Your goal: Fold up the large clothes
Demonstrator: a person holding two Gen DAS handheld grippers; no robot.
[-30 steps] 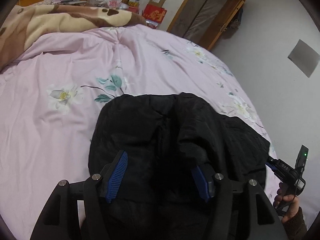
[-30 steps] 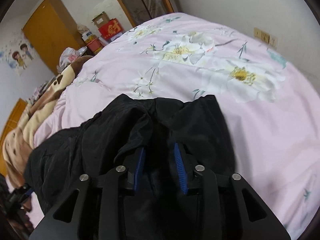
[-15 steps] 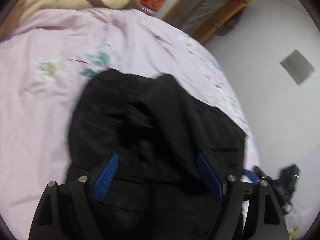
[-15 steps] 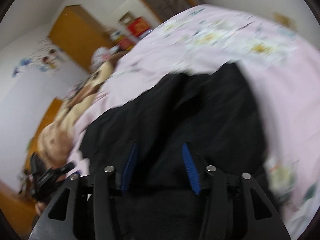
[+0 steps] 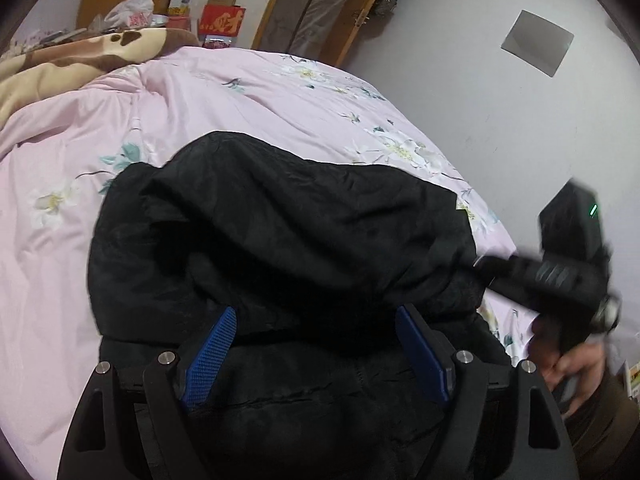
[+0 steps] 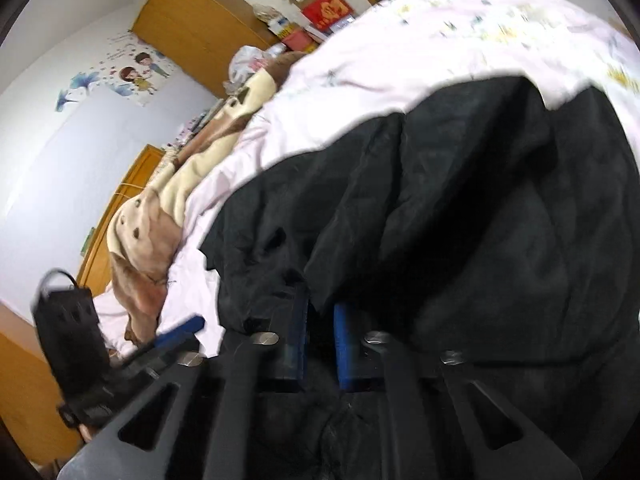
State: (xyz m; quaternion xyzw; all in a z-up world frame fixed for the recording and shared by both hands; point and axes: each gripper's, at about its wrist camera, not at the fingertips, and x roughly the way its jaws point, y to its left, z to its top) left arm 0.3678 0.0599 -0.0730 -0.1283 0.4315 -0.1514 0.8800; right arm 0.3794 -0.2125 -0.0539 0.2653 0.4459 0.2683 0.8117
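Right tongs (image 6: 320, 336) have just closed, seemingly pinching the black jacket (image 6: 480, 220); left tongs (image 5: 316, 356) gape wider.

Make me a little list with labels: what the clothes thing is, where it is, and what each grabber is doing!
garment: black jacket, bunched up
surface: pink flowered bedcover
left gripper: open wide, blue pads apart over the jacket
right gripper: jaws have just been closing, nearly together, with jacket cloth bunched at them
nearby: tan and brown blanket beside the bedcover
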